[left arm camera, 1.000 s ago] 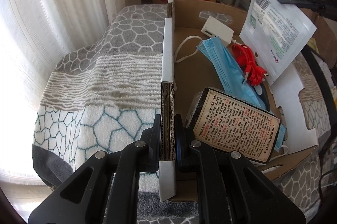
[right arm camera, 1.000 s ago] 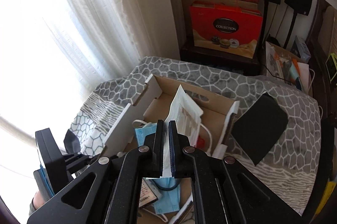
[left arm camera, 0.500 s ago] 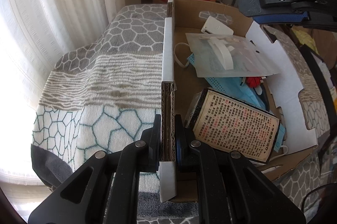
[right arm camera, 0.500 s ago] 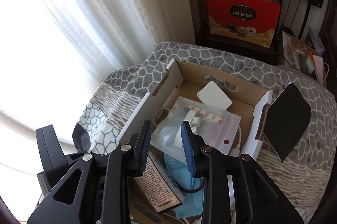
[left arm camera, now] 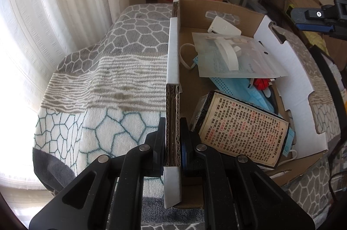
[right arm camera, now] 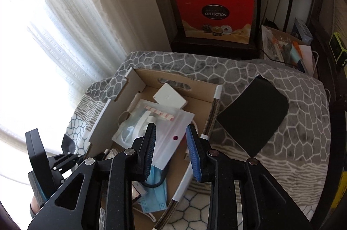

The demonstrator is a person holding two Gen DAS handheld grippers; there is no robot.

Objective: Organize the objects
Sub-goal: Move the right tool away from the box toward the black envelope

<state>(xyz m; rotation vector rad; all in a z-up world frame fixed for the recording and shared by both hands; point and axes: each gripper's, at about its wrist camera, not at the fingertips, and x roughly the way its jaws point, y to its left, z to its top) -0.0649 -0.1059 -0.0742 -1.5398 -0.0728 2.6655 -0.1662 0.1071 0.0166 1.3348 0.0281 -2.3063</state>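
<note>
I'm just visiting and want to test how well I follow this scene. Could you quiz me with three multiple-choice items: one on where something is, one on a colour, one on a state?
1. Where does the clear plastic pouch lie?
A. on the blanket
B. inside the cardboard box
C. on the red gift bag

2. What colour are the face masks?
A. blue
B. green
C. yellow

3. What is the left gripper doing?
A. hanging open over the box
B. holding the pouch
C. clamped on the box's side wall

Answers: 1 B, the pouch rests atop the box's contents. 2 A, they show light blue under the pouch. 3 C, both fingers press the corrugated wall.
</note>
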